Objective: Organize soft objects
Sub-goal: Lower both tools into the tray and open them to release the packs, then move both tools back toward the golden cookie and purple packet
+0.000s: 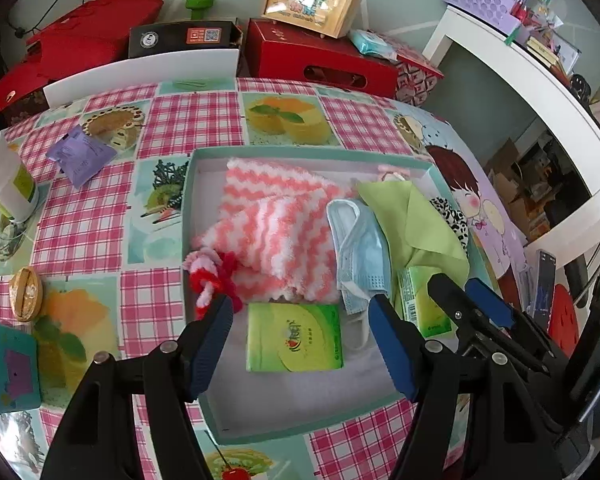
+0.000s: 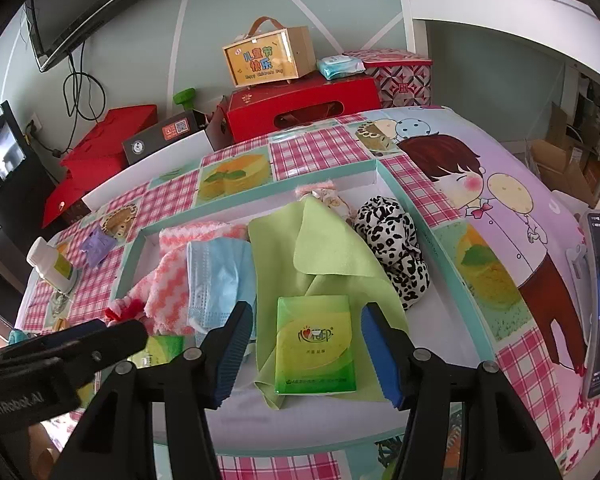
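Your left tongs [image 1: 302,312] hang over the near end of the shallow teal tray [image 1: 188,184], jaws spread wide and holding nothing. One green tissue pack [image 1: 295,337] lies flat on the tray floor between them, clear of both pads. Your right tongs [image 2: 306,320] are spread too, with a second tissue pack [image 2: 315,346] lying between the blue pads [image 2: 380,354]; there is a gap on each side, so you grip nothing there either. That pack rests on the lime green cloth [image 2: 320,256], which is spread across the middle of the tray.

The soft things all sit in the tray on the table [image 1: 188,120]. The pink and white fuzzy towel [image 1: 276,224] fills the left part, with a red and pink twisted tie [image 1: 212,280] at its near corner, against the tray's left wall. The light blue face mask [image 1: 360,252] lies between the towel and the green cloth, overlapping both. The black and white spotted scrunchie [image 2: 396,248] sits at the right side, touching the cloth. A small pink item [image 2: 320,196] lies at the far wall; you cannot tell what it is.

Outside the tray, to the left, stand a white bottle [image 1: 8,184] and a purple sachet [image 1: 80,156].
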Available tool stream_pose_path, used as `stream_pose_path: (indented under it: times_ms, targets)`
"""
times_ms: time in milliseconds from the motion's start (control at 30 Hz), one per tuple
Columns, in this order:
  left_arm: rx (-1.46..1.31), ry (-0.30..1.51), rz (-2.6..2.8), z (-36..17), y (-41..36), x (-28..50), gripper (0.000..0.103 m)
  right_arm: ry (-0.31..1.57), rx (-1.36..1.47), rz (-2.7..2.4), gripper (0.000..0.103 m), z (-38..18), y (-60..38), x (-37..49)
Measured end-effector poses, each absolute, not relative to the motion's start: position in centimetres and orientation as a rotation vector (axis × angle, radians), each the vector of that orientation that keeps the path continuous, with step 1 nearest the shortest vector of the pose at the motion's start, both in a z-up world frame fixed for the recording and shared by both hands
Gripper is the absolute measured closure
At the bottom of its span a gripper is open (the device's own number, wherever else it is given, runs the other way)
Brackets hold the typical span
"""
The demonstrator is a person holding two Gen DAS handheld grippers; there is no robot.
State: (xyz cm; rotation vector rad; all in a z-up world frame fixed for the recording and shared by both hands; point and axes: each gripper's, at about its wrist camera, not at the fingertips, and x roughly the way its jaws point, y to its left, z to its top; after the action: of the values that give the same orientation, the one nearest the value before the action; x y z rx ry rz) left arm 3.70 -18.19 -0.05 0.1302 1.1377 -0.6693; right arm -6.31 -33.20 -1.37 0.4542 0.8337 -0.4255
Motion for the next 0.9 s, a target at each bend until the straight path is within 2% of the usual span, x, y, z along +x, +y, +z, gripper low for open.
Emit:
stream_pose_path:
  times_ms: [133,233,300,367,400,900]
  targets:
    - [0.121,1.137,-0.636,0.1,-17.6,4.3,0.03,0.849,0.446,-0.425,0.041,-1.5,-33.1,-6.1]
    - [0.118,1.126,-0.585,0.3,-16.8,5.0,0.023,0.864,0.421,-0.434,0.019,-1.7,-32.8,-5.8]
    - [0.122,1.118,-0.543,0.4,-16.3,5.5,0.023,0.872,0.405,-0.441,0.015,-1.7,-32.6,-5.7]
    - [0.128,1.119,-0.498,0.3,-15.7,6.0,0.023,0.893,0.377,-0.451,0.007,-1.8,-32.3,-5.4]
    - [0.131,1.124,-0.469,0.2,-15.3,6.3,0.023,0.896,0.369,-0.455,0.0,-1.9,-32.2,-5.4]
    - [0.085,1.165,-0.385,-0.2,-12.2,8.3,0.021,0.921,0.339,-0.455,0.0,-2.0,-31.5,-4.9]
